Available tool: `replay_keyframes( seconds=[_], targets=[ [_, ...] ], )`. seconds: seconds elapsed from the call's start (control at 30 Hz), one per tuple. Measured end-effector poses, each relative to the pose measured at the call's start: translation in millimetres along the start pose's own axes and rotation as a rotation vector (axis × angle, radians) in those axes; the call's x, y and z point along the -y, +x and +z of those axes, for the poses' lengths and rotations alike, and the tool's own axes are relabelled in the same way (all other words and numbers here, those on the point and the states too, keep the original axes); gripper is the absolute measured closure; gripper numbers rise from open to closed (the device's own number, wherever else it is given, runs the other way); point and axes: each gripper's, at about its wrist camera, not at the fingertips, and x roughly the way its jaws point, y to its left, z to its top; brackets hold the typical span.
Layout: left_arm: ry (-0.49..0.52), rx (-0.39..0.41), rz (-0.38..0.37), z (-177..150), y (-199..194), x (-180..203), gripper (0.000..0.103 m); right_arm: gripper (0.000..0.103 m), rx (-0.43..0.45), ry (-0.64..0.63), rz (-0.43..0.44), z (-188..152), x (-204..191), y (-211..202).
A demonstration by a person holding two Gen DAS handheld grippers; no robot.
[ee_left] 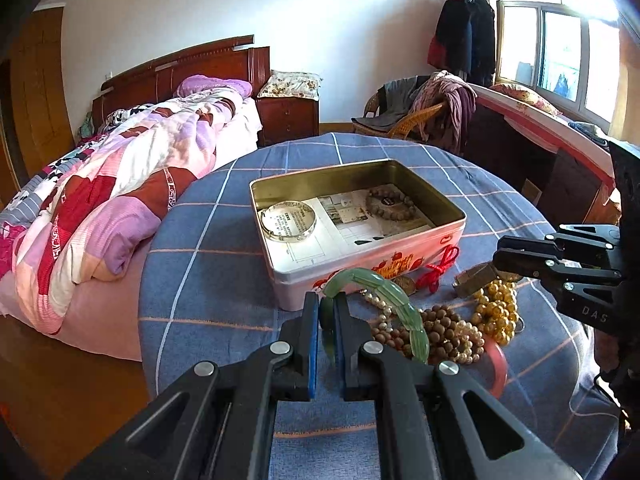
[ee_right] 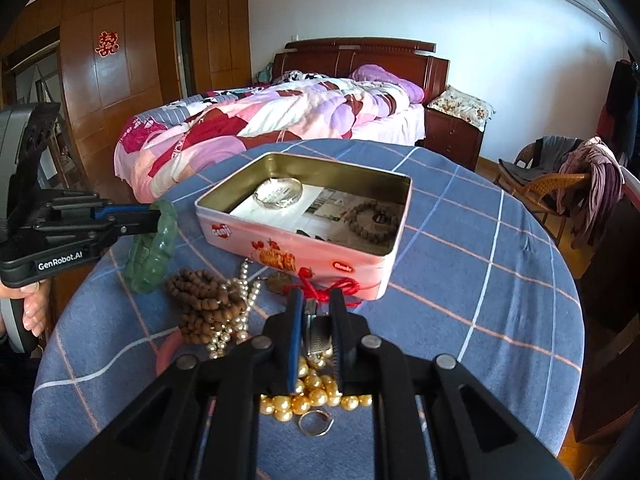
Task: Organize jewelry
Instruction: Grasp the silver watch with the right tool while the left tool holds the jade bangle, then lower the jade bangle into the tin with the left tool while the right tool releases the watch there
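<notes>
My left gripper (ee_left: 327, 300) is shut on a green jade bracelet (ee_left: 404, 312), holding it just above the jewelry pile in front of the pink tin box (ee_left: 360, 258). In the right wrist view that bracelet (ee_right: 154, 248) hangs from the left gripper (ee_right: 155, 218) at the left. My right gripper (ee_right: 318, 300) is shut on a silver metal band (ee_right: 318, 334), lifted slightly over gold beads (ee_right: 316, 396). The open tin (ee_right: 300, 246) holds a silver bangle (ee_right: 278, 194) and a brown bead bracelet (ee_right: 374, 218) on paper.
On the blue checked tablecloth (ee_right: 480, 280) lie a brown bead strand (ee_right: 204, 300), pearls (ee_right: 236, 320), a red cord (ee_right: 332, 292), a ring (ee_right: 316, 424) and a pink bangle (ee_left: 498, 364). A bed stands behind the round table, a wicker chair at the right.
</notes>
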Motion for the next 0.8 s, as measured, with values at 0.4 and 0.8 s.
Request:
replay_keyframes(
  seconds=[0.4,0.8],
  targets=[
    [0.01,0.005,-0.004,6.0,-0.7,0.5,0.097,0.088,0.032,-0.019,0.008,18.8,-3.5,-5.1],
    [0.083,0.045,0.02,41.3,-6.8,-0.1,0.097,0.088,0.067,-0.063,0.002,50.7,-4.6,-3.4]
  ],
)
